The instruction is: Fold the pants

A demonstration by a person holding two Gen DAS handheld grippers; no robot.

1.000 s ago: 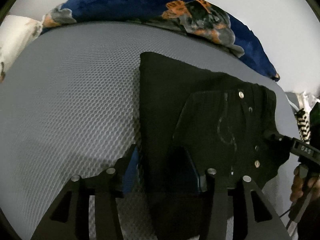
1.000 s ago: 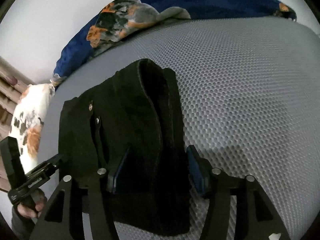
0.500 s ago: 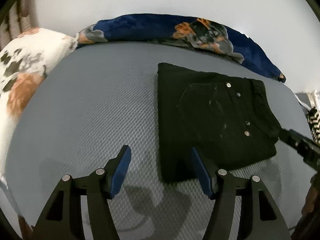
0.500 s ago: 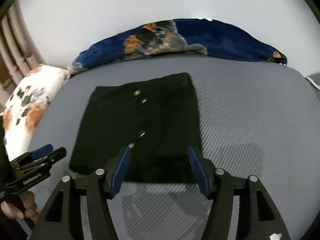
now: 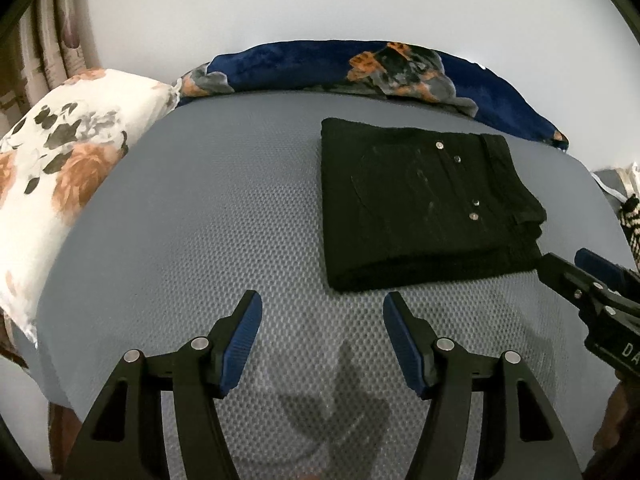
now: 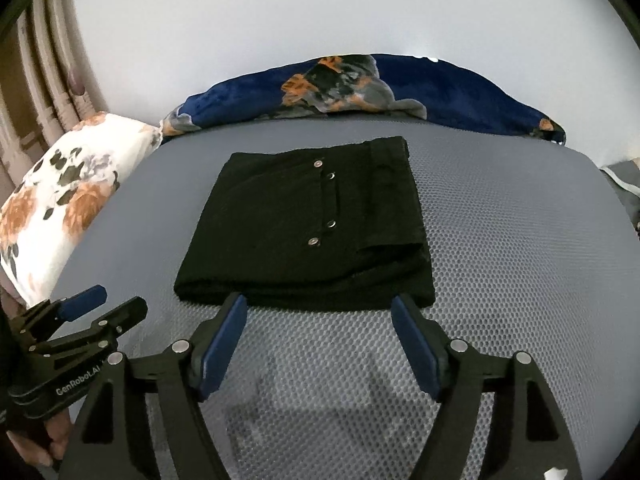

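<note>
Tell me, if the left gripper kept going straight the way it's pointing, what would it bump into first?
Probably the grey mattress. The open left gripper points at bare surface just short of the folded black pants, though depth is hard to judge.

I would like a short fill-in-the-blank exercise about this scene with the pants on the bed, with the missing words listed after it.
1. The black pants lie on the grey mattress in a ____ stack.
2. The left gripper and the right gripper both have ____ jaws with nothing between them.
3. The pads on the gripper fingers are ____ in colour.
4. The white pillow has a ____ print.

Missing words: folded; open; blue; floral
</note>
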